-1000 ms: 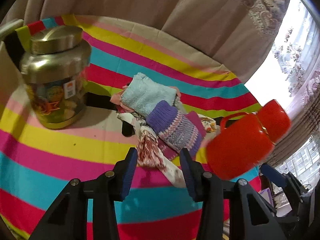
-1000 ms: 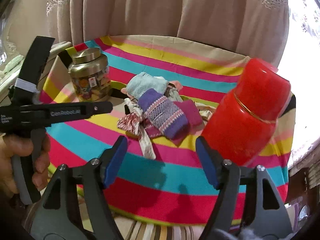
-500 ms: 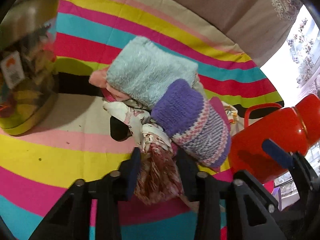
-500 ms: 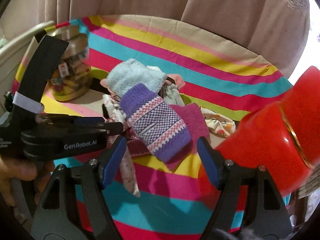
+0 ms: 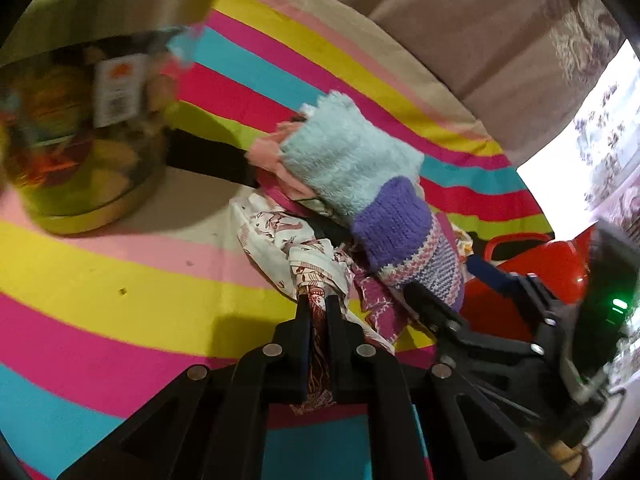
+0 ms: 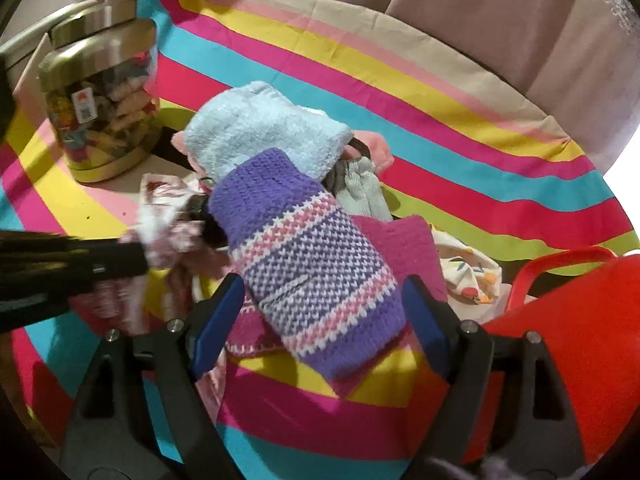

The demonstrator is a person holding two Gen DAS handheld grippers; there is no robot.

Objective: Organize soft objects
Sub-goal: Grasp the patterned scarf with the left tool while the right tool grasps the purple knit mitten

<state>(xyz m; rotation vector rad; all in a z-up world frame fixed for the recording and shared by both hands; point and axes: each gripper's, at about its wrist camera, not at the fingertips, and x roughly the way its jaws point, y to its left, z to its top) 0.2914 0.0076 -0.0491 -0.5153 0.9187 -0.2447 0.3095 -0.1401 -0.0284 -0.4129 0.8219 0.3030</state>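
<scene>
Left tool [image 5: 316, 312] sits low at the near edge of the desk [image 5: 100, 280], its fingers pinched tight on the red-and-white printed cloth [image 5: 308, 256] — fabric bunched between them and trailing back under the tool body. In the right wrist view this tool comes in from the left as a dark blurred bar, tip at the same cloth [image 6: 168, 220].

Right tool [image 6: 320, 320] is spread wide, blue pads [image 6: 218, 320] on either side of the near end of the purple knit sock [image 6: 308, 264]; not closed on it, and contact cannot be told. It points forward and slightly down at the pile.

Just right of the right tool, very close: a red jug [image 6: 580, 340] with a handle, crowding that side. In the left wrist view the jug [image 5: 540, 276] sits behind the right tool's frame.

Pile in the desk's middle: purple sock lies on top of a magenta knit piece [image 6: 404, 248], its far end overlapping the light blue fluffy sock [image 6: 260, 132]. Pink fabric [image 6: 376, 148] pokes out behind, grey cloth [image 6: 364, 192] to the right of the blue sock, a white cloth with coloured spots [image 6: 468, 272] near the jug handle.

Far left — a gold-lidded clear jar [image 6: 100, 108] of mixed contents, apart from the pile. Desk wears a striped cover; beige curtains [image 6: 320, 0] behind.
</scene>
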